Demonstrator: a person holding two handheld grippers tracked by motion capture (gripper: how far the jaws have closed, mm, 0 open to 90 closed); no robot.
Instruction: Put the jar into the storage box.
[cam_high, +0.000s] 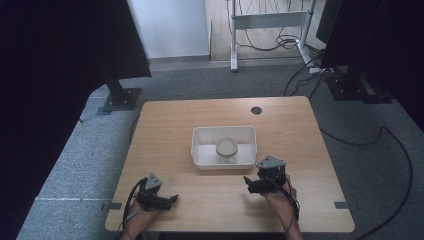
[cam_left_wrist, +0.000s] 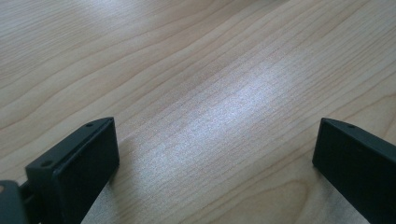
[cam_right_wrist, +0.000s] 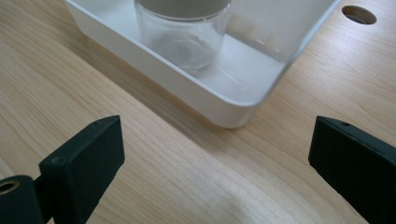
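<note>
High view, jar (cam_high: 226, 148) inside white tray (cam_high: 199, 156)

A clear glass jar (cam_high: 226, 149) (grey lid on) stands upright inside a white tray (cam_high: 199, 150) mid-table.

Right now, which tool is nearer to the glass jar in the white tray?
The right tool. It sits just off the near right corner of the white tray that holds the glass jar. The left tool rests farther away, near the table's front left.
</note>
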